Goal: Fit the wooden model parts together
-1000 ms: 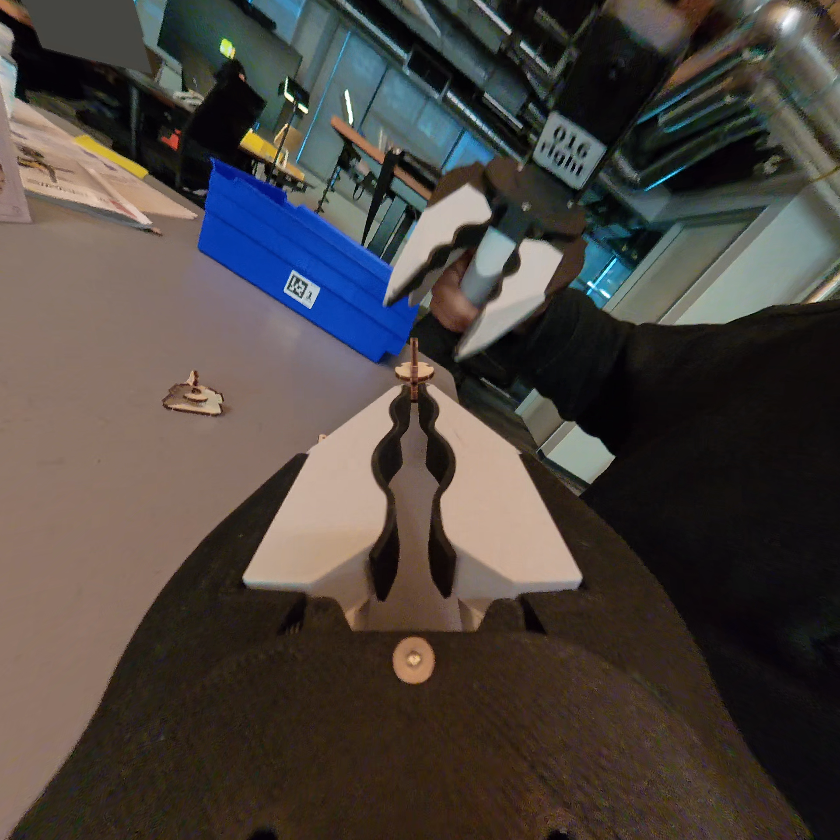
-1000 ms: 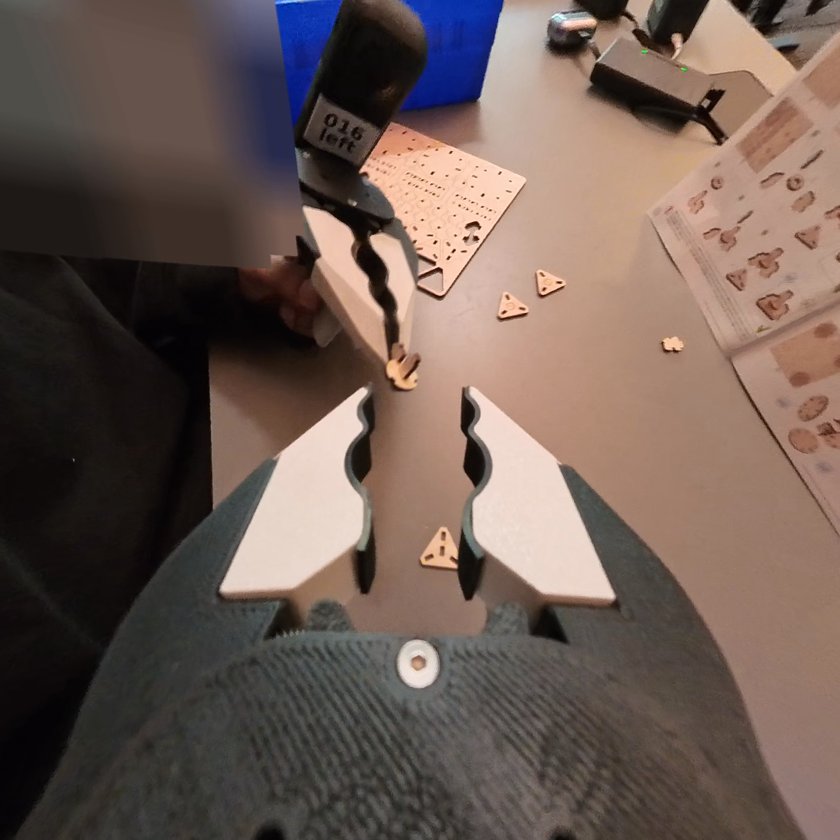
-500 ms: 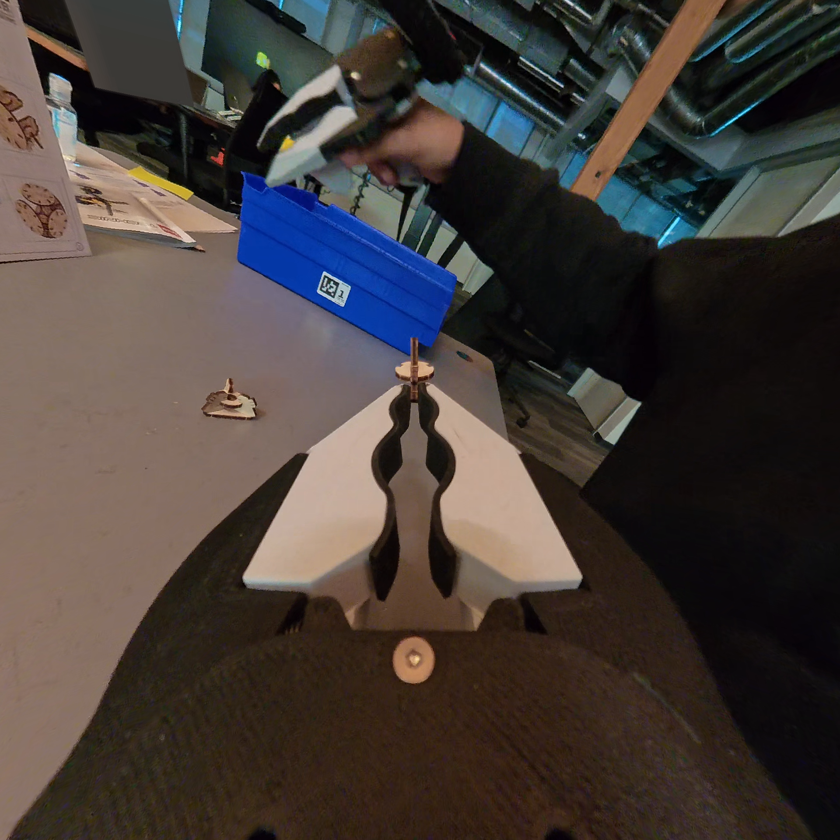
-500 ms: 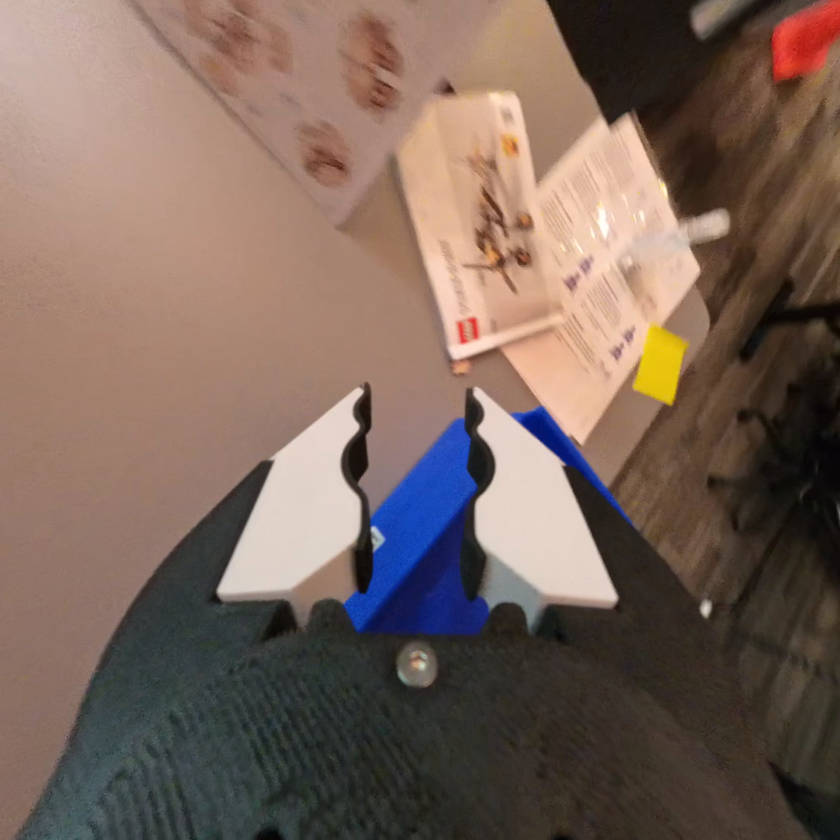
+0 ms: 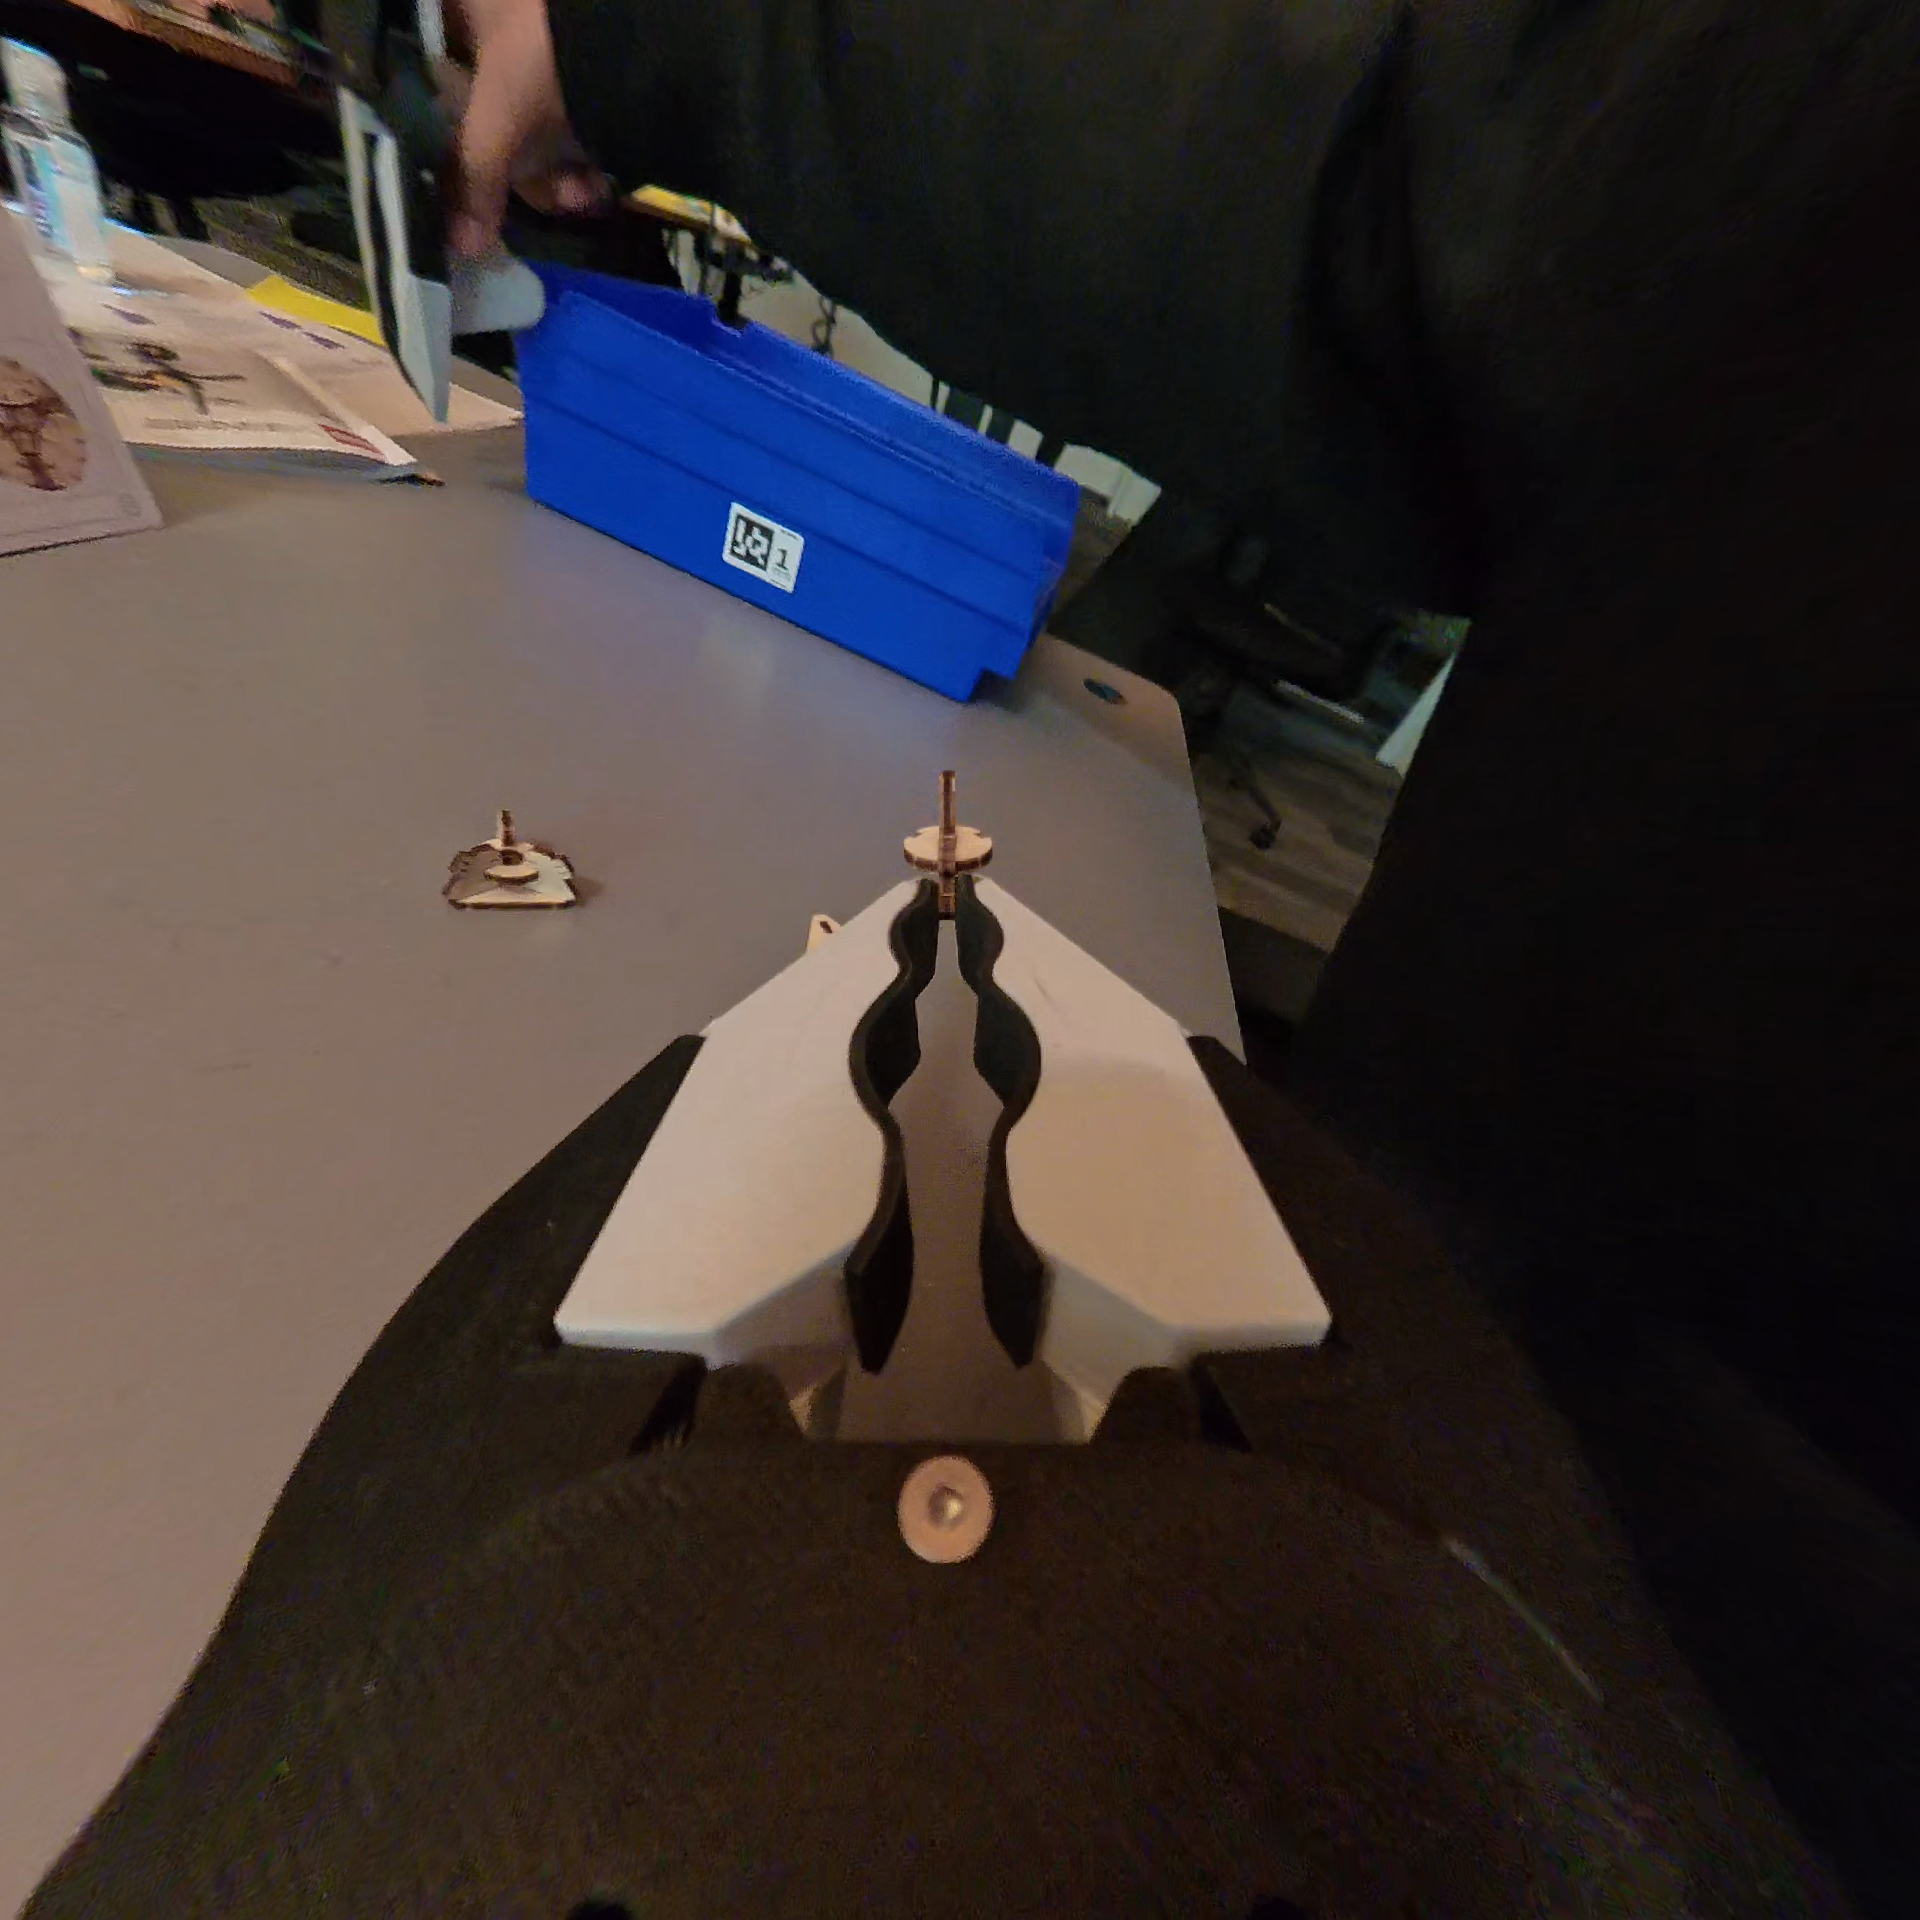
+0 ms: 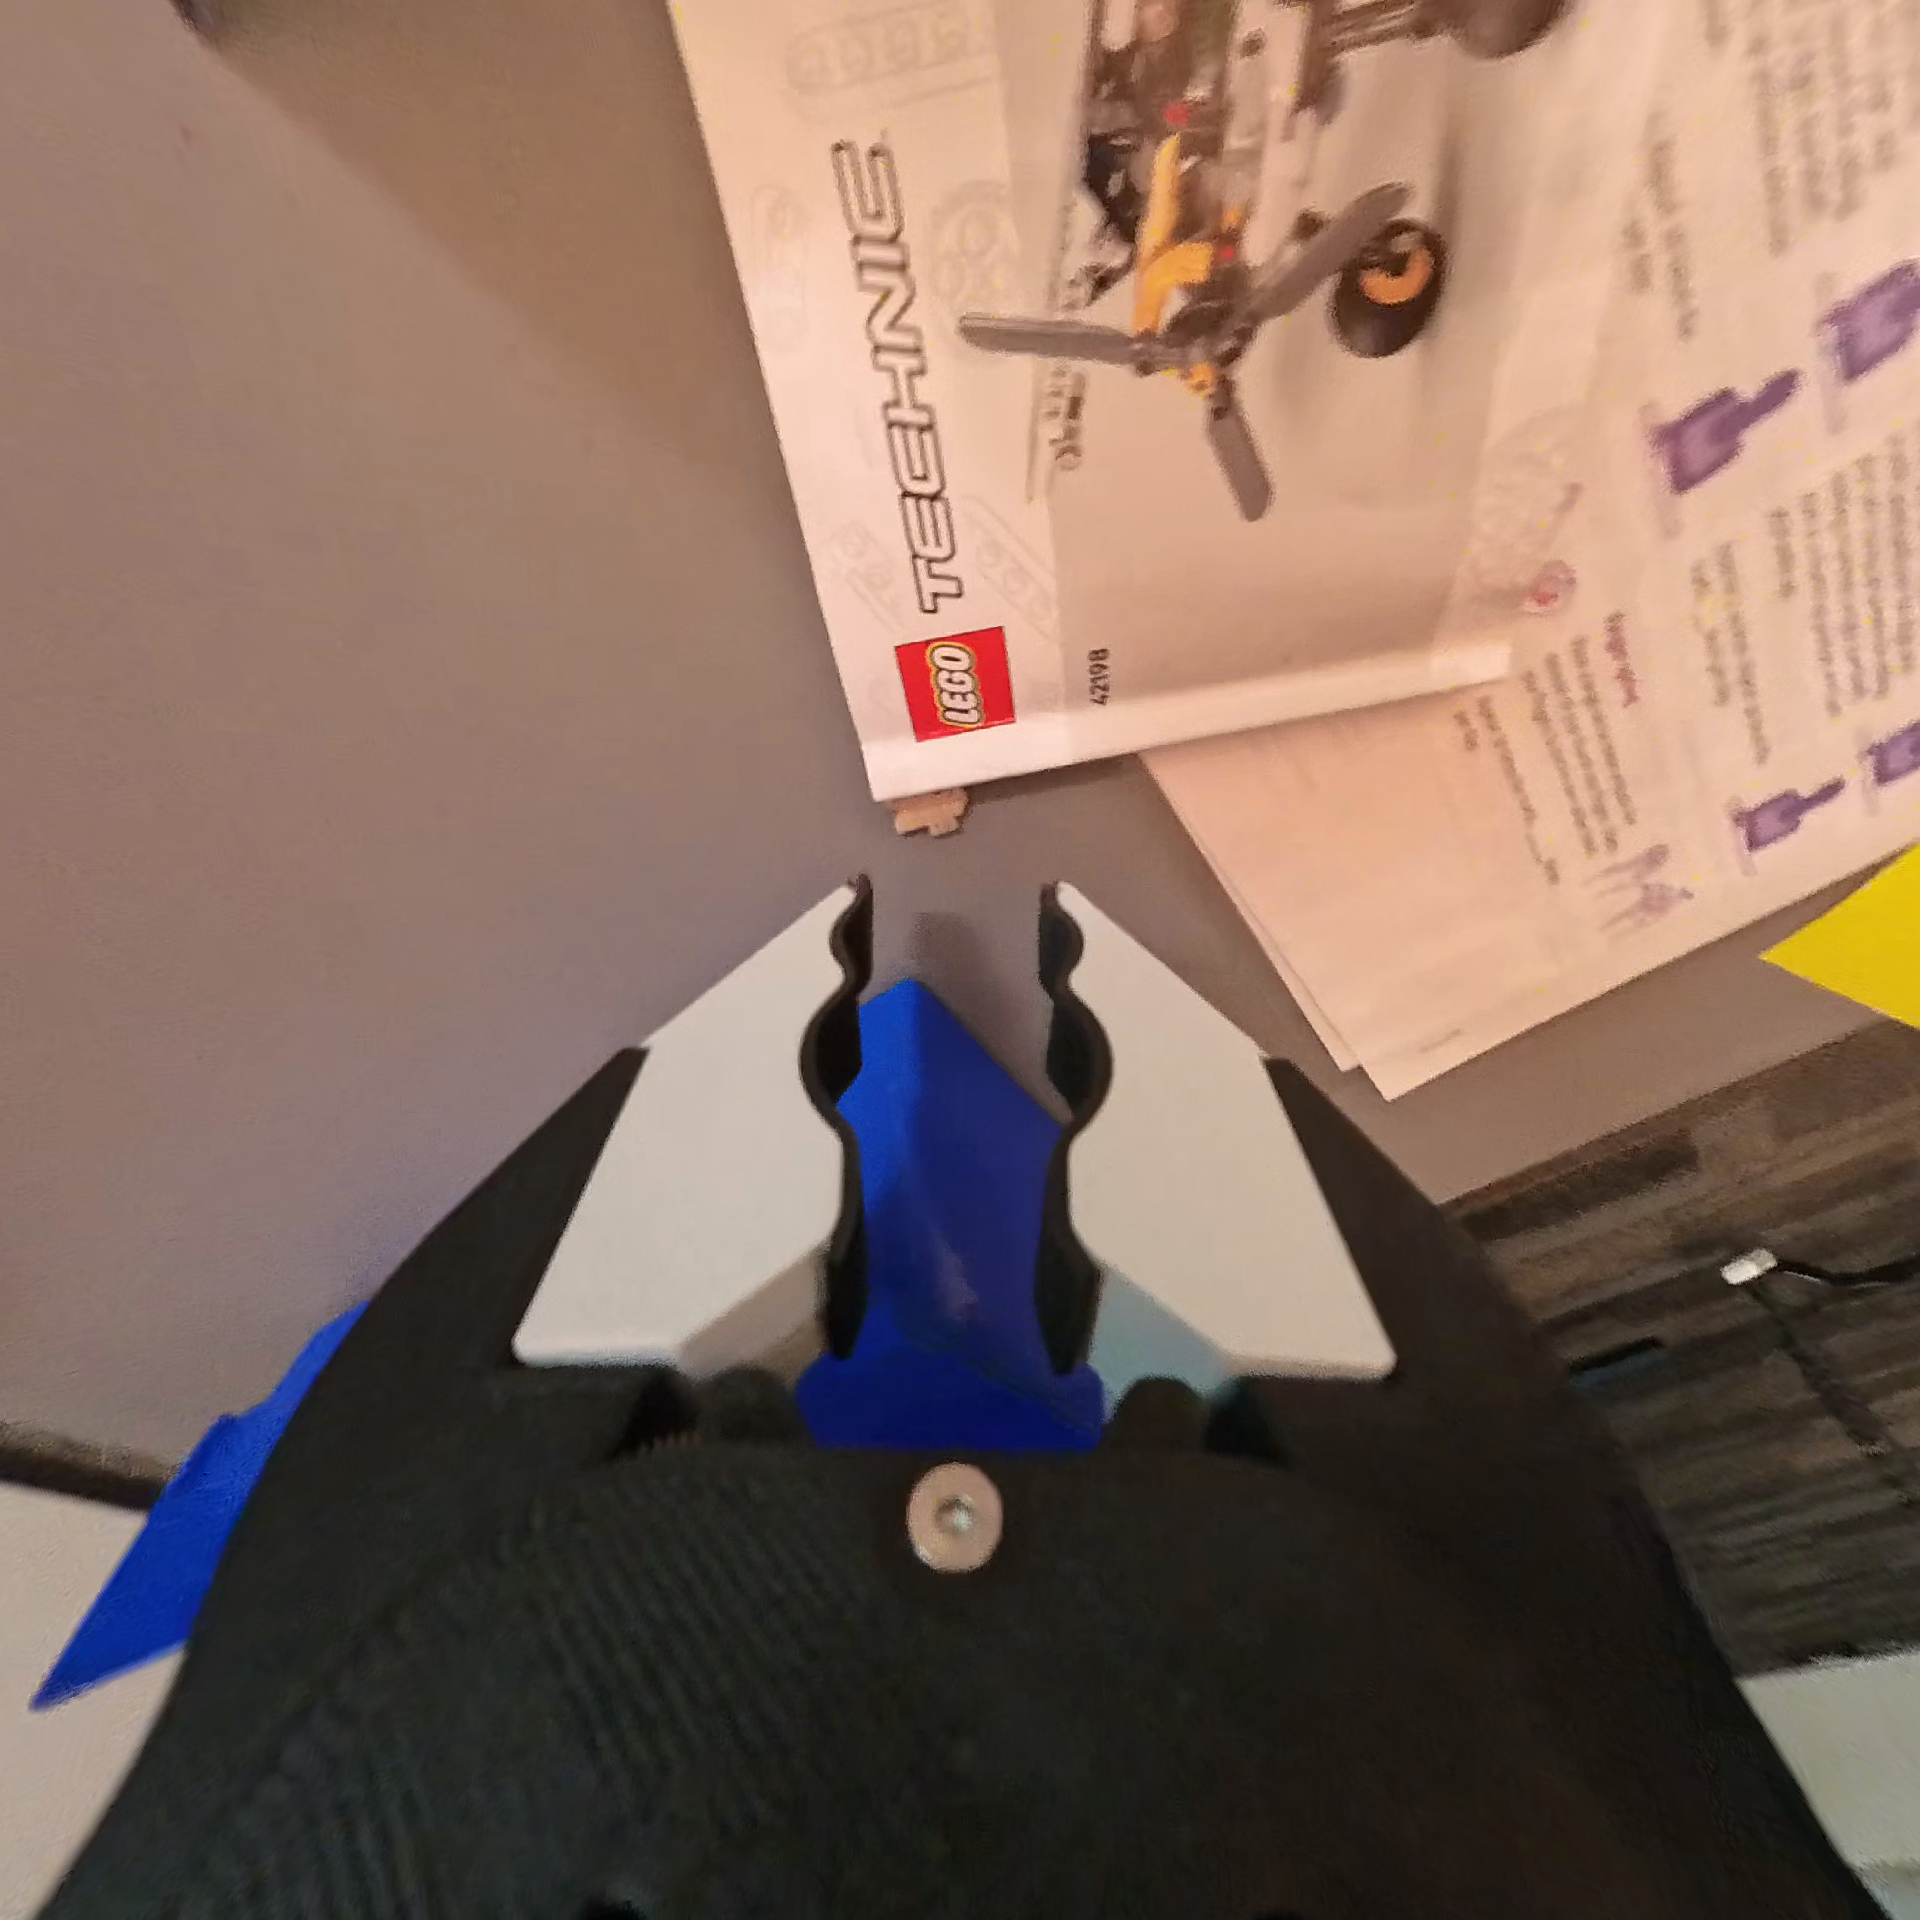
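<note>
**Left claw clamped on wooden pin piece; right claw apart above blue bin corner**

Left claw (image 5: pixel 945 902): white wedge fingers, black wavy pads, matte black textured housing. Tips pinched together on a thin wooden pin (image 5: pixel 947 831) that carries a small notched plywood disc; pin upright, held just off the bench (image 5: pixel 260 1039).

Bench: smooth matte grey top, rounded corner on the far right. Left of the claw, well apart, a small flat plywood assembly (image 5: pixel 511 873) with a disc and short peg on top lies on the bench. A sliver of another pale wooden part peeks from behind the left finger.

Farther: blue plastic bin (image 5: pixel 790 488), ribbed long side, square black-and-white marker sticker on it. It sits near the far bench edge.

Right claw (image 6: pixel 954 904): same build, fingers apart, nothing between the tips. It hangs over the bin's corner (image 6: pixel 935 1143), pointing down at the bench. Just beyond its tips a small tan wooden piece (image 6: pixel 932 814) touches the corner of a glossy white instruction booklet (image 6: pixel 1039 416) with a propeller-model picture. More printed sheets (image 6: pixel 1558 779) overlap beside it, plus a yellow paper (image 6: pixel 1860 945) at the edge.

Left view also shows the right claw (image 5: pixel 410 301) held by a hand (image 5: pixel 499 125) at the bin's far end, blurred. Dark sleeve fills the right side.

Room: dark floor beyond the bench edge, office chair base, dim background.
</note>
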A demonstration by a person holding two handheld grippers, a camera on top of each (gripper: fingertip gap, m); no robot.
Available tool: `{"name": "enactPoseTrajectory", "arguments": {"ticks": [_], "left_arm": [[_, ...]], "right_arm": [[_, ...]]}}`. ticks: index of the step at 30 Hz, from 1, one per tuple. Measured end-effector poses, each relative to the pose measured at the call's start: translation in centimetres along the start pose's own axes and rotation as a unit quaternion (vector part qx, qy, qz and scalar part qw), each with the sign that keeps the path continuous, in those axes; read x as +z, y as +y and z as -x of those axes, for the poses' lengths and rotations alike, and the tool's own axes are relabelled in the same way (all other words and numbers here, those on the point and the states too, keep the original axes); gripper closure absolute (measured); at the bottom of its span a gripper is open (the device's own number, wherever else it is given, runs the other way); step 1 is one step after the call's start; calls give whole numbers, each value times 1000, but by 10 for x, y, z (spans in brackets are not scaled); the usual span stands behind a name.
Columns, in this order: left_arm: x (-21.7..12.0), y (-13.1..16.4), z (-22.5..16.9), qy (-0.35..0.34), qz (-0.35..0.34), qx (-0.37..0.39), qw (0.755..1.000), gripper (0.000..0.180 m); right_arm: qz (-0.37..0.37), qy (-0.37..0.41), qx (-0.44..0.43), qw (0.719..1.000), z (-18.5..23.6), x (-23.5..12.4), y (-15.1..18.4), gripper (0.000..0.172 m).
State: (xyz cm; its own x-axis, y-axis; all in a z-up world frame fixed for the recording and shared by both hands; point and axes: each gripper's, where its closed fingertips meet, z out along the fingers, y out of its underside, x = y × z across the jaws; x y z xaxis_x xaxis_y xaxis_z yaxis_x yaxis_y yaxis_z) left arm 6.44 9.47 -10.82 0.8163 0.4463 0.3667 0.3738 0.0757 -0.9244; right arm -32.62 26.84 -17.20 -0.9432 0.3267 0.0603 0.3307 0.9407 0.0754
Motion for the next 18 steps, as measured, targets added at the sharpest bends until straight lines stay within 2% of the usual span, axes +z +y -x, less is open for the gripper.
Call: {"name": "enactPoseTrajectory", "arguments": {"ticks": [2, 7, 12, 16, 18], "left_arm": [[3, 3, -3, 7, 11, 7, 1000, 180], [2, 1, -5, 9, 6, 8, 1000, 180], [2, 1, -4, 9, 5, 7, 1000, 180], [3, 3, -5, 9, 9, 8, 1000, 180], [2, 3, -5, 8, 9, 9, 1000, 180]], "right_arm": [[25, -4, -22, 999, 5, 8, 2, 141], [10, 10, -45, 999, 4, 20, -6, 139], [26, 19, -46, 998, 2, 24, -3, 139], [93, 41, -66, 993, -1, 30, 9, 141], [100, 49, -79, 991, -1, 29, 7, 143]]}}
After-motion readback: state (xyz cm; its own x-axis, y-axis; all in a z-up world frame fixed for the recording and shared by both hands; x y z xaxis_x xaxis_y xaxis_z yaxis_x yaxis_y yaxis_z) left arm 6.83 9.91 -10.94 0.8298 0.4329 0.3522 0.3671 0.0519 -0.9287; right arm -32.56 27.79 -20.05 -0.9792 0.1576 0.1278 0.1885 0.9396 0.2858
